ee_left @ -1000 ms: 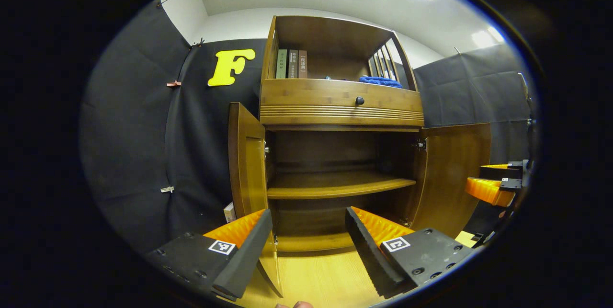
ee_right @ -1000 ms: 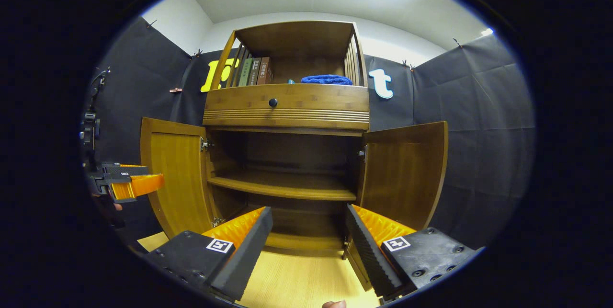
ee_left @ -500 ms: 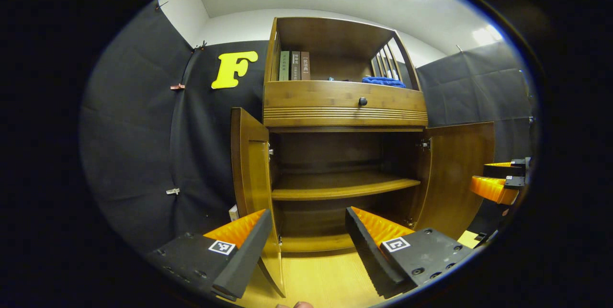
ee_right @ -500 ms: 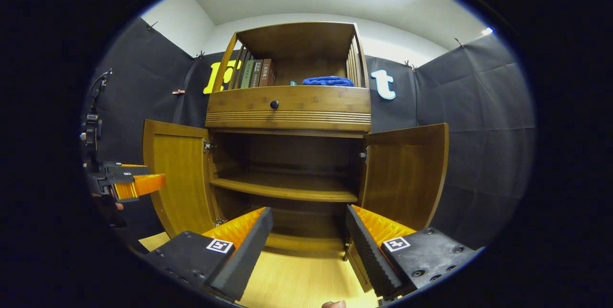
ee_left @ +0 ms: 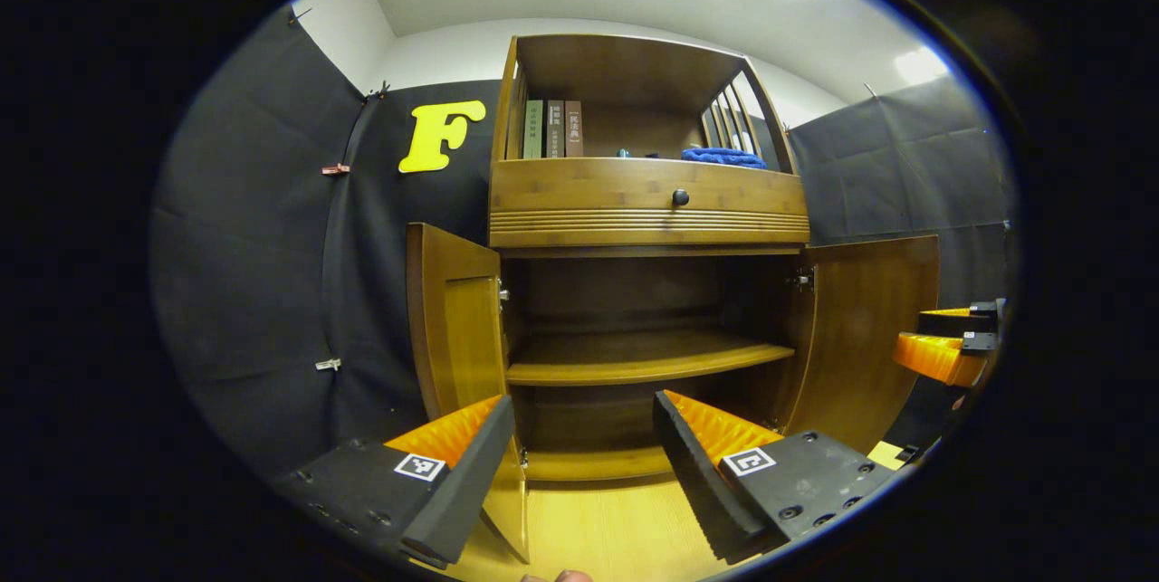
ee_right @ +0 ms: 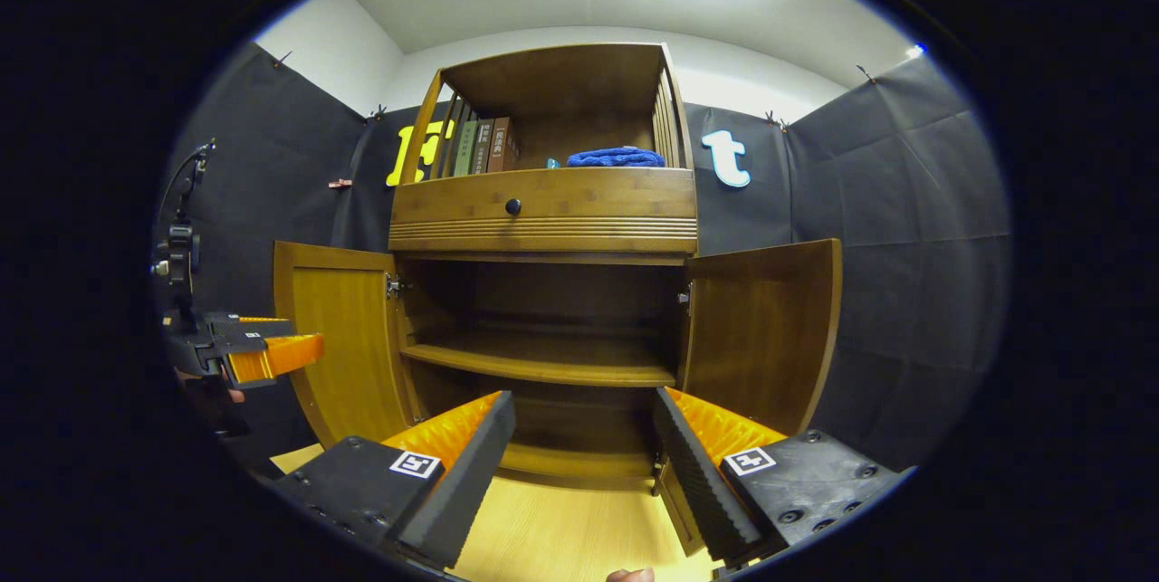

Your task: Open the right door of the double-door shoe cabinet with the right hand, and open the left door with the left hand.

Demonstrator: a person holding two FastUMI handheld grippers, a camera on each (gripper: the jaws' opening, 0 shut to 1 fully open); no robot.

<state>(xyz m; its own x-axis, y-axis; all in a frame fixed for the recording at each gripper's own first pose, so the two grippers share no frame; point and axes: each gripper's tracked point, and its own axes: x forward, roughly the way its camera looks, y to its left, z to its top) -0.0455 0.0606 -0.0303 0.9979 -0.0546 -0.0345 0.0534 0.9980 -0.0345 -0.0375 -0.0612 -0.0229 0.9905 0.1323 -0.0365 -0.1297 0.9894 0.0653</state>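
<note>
The wooden shoe cabinet stands ahead with both lower doors swung open. Its left door and right door stand wide in the left gripper view; the same left door and right door flank the dark inside in the right gripper view. My left gripper is open, holding nothing, just in front of the left door's edge. My right gripper is open and empty, short of the right door. The right gripper also appears at the far right in the left gripper view, and the left gripper at the far left in the right gripper view.
Inside the cabinet is one bare shelf. Above the doors runs a drawer with a dark knob. The top shelf holds books and a blue cloth. A light wooden floor lies below. Black cloth walls surround the booth.
The left door has swung wider open in the left gripper view. Both grippers have drifted slightly; the cabinet sits a little lower in the right gripper view. Both stay open.
</note>
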